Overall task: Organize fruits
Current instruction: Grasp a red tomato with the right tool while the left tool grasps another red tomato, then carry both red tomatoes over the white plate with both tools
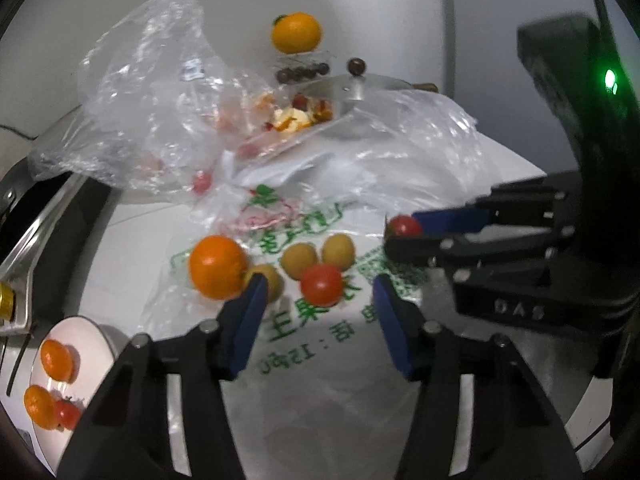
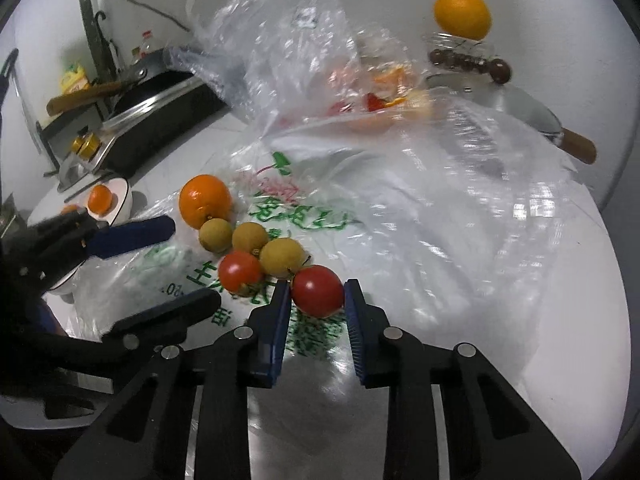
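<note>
A white counter [image 2: 560,280] carries everything, and most of its middle is covered by a flattened plastic bag [image 2: 304,216] printed with green characters. Behind it stands a crumpled clear bag [image 1: 152,92] with fruit scraps showing dimly through it. At the counter's left edge sit a stove and pan [image 2: 152,92]; near them is a white bowl [image 2: 120,200] holding small oranges and a tomato. At the back a pot lid [image 1: 360,84] lies by the wall, with a large orange [image 1: 296,32] perched on a glass jar.

The loose fruit lies clustered on the printed bag: one glossy orange [image 2: 205,200], round and bright, touching three dull yellow-brown longans [image 2: 250,238] that press against each other, then a red cherry tomato [image 2: 239,271] just beside them. A second, slightly larger red tomato [image 2: 318,290] lies nearest the right gripper [image 2: 316,312], whose blue pads are pressed against both its sides, closed on it.

The left gripper [image 1: 320,308] hangs with its jaws partly apart, nothing between the pads; one fingertip [image 1: 256,292] sits just beside a longan and the orange, with the first tomato in the gap ahead.

To the right of the cluster the bag and counter lie bare up to the rounded edge; to the left, the bowl and stove crowd close.
</note>
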### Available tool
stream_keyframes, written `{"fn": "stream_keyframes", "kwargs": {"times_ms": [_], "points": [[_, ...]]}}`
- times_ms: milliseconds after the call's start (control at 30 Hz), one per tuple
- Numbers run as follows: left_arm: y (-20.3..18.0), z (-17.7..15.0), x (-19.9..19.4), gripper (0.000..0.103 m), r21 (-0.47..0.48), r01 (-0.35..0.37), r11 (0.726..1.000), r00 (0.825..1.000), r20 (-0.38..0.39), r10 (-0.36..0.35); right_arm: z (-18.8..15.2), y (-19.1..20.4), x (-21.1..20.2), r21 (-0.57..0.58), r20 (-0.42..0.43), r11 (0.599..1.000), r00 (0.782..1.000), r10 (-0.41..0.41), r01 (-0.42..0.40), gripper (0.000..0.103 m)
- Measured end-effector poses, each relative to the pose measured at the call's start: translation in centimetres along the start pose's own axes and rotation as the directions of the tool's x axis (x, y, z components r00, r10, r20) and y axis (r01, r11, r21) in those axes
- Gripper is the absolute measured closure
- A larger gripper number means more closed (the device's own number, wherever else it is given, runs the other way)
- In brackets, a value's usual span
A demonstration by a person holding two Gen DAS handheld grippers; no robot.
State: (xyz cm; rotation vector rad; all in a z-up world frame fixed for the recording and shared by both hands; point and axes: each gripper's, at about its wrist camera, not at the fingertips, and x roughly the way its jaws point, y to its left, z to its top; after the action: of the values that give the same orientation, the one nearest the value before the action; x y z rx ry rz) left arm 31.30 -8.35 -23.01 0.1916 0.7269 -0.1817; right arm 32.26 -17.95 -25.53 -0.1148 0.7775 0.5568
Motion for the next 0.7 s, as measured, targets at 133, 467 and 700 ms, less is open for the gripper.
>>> {"fn": "stream_keyframes", "kwargs": {"times_ms": [133,467,700], "points": [[-0.2,0.2,1.3,0.055,-0.001,0.009,1.0,0.999,-0.04,-0.009,-0.1,-0.6,-0.7,0.018,0.024,1.0,1.0,0.004,-0.004,0.074],[0.2,0.8,3.2,0.073,-0.011,0.007,1.0,0.996,-0.09,-0.008,-0.3,-1.0,-1.0,0.03,0.047,0.999,0.999,0.022,-0.023,0.074],[0.4,0.7,2.8,0.073,-0.026,0.032,0.999,0.996,-0.084,-0.034,-0.3,-0.7,-1.2,0.025,0.05,1.0,0.999,0.01,-0.012,0.074]]}}
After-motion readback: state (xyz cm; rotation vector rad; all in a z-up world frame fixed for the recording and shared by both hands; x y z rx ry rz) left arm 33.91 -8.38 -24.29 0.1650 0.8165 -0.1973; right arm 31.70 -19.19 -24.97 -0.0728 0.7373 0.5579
